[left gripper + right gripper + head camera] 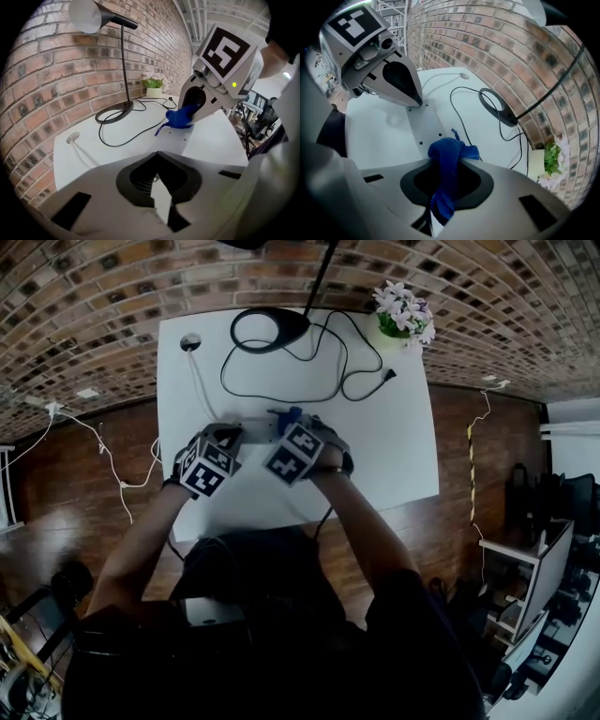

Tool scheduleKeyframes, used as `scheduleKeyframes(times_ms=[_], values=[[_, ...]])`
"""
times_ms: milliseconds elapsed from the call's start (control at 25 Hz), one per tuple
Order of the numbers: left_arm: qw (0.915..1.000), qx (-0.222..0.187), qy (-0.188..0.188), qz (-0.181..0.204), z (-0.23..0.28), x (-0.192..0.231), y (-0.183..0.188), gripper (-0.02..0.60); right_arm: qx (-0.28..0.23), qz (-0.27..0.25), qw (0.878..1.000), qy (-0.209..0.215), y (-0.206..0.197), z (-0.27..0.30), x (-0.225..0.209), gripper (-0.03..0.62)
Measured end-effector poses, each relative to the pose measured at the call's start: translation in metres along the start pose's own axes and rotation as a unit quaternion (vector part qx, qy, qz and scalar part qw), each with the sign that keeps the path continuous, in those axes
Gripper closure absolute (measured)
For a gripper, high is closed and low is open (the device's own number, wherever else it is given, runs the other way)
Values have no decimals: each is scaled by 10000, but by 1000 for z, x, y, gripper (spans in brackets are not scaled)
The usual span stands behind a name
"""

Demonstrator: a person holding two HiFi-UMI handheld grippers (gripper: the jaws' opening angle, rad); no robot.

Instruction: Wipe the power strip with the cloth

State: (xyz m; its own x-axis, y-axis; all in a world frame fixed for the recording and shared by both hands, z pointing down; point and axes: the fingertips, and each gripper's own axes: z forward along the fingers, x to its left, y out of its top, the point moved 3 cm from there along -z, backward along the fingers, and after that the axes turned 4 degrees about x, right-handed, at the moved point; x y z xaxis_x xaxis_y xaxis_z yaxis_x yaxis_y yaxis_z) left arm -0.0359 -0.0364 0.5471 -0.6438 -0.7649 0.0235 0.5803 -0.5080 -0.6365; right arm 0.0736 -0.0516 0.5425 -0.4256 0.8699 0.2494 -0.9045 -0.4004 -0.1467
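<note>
A flat pale grey power strip (251, 430) lies on the white table (394, 446) between my two grippers. My left gripper (211, 463) is shut, and its tips come down on the strip's left end (414, 107). Whether they pinch anything there is hidden. In the left gripper view the strip (180, 140) runs away from my jaws (161, 197) toward the right gripper (194, 105). My right gripper (298, 448) is shut on a bunched blue cloth (447, 159). The cloth (180, 117) touches the strip's top (424, 126) near several small holes.
A black desk lamp (272, 329) stands at the table's back, its black cable (347, 381) looping across the far half. A potted flower (403, 315) sits at the back right corner. A white cord runs from a grommet (190, 341) toward the strip. Behind is a brick wall.
</note>
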Motion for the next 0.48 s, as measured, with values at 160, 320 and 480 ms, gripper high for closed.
scheduleKeyframes(times_ms=[160, 320, 480], values=[[10000, -21, -90, 36, -1, 0, -1, 572, 128, -168, 9998, -66, 10, 1, 6, 539], [9997, -92, -193, 92, -1, 0, 0, 572, 237, -248, 9992, -193, 14, 1, 9, 539], [9994, -137, -306, 126, -2, 0, -2, 572, 346, -298, 9985, -292, 17, 3, 12, 540]])
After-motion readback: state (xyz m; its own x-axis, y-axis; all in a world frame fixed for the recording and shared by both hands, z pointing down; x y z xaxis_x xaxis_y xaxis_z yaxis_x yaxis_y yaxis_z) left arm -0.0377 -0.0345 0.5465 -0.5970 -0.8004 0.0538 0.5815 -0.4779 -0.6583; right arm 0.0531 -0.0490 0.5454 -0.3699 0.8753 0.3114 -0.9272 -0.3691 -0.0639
